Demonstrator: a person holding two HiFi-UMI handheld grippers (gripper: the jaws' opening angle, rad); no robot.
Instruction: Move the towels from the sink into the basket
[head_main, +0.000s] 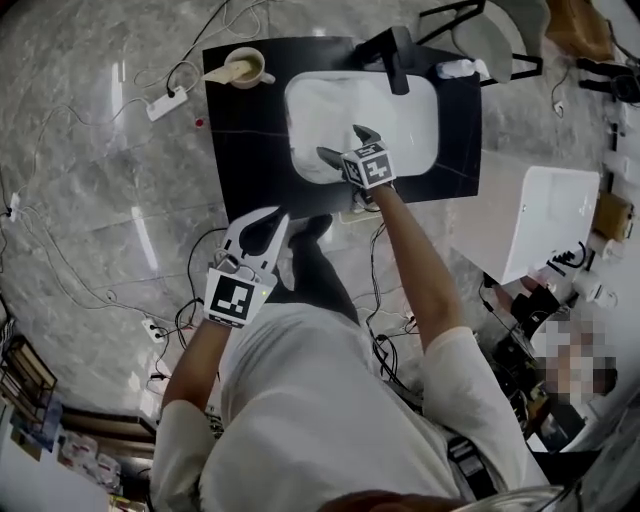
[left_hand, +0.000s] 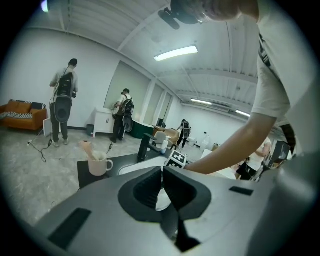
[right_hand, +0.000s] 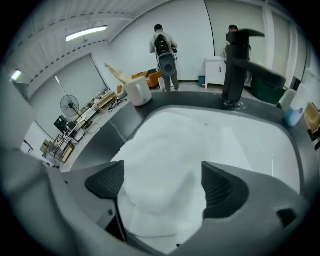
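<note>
With right gripper (right_hand: 163, 186) spread wide astride towel (right_hand: 160, 160) in sink (right_hand: 252, 145), pads not pressing, push down over the thick fold, pinch fully, then lift clear of sink rim. Leave left gripper (left_hand: 161, 186), shut and empty, in front of sink.

In the right gripper view the near end of the towel (right_hand: 165, 150) runs out of sight under the right gripper (right_hand: 162, 175). In the head view the towel's outline is lost against the white sink (head_main: 420, 105), and that gripper covers part of the sink towards the front edge of the worktop (head_main: 250, 150). The left gripper (left_hand: 161, 186) hides most of the sink in its own view. What stands in the mug (head_main: 245, 68) at the far left corner is too small to tell.
</note>
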